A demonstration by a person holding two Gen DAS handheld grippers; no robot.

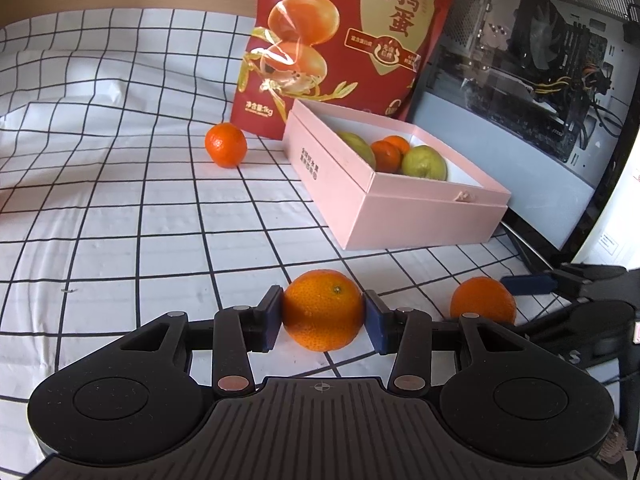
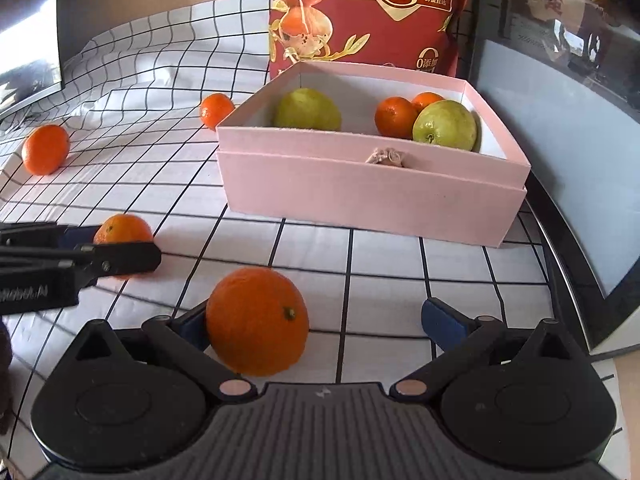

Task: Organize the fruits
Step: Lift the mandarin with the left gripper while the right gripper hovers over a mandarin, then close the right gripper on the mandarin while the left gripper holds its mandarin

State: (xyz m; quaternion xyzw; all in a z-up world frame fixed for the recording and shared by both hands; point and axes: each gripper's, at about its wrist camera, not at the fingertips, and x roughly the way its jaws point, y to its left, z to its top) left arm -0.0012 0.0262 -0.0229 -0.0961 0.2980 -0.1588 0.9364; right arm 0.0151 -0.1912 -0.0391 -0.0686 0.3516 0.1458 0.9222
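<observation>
My left gripper (image 1: 324, 314) is shut on an orange (image 1: 323, 309) that rests on the checked cloth; it also shows in the right wrist view (image 2: 120, 236). My right gripper (image 2: 320, 324) is open around a second orange (image 2: 258, 320) that touches the left finger; the right pad (image 2: 442, 322) stands apart. That orange shows in the left wrist view (image 1: 482, 300). The pink box (image 2: 372, 196) holds two green fruits (image 2: 446, 124) and two small oranges (image 2: 396, 116). Loose oranges lie at the box's far left corner (image 2: 216, 110) and far left (image 2: 45, 149).
A red snack bag (image 1: 344, 40) stands behind the box. A glass-sided computer case (image 1: 520, 80) runs along the right edge. The checked cloth (image 1: 120, 200) is wrinkled toward the left.
</observation>
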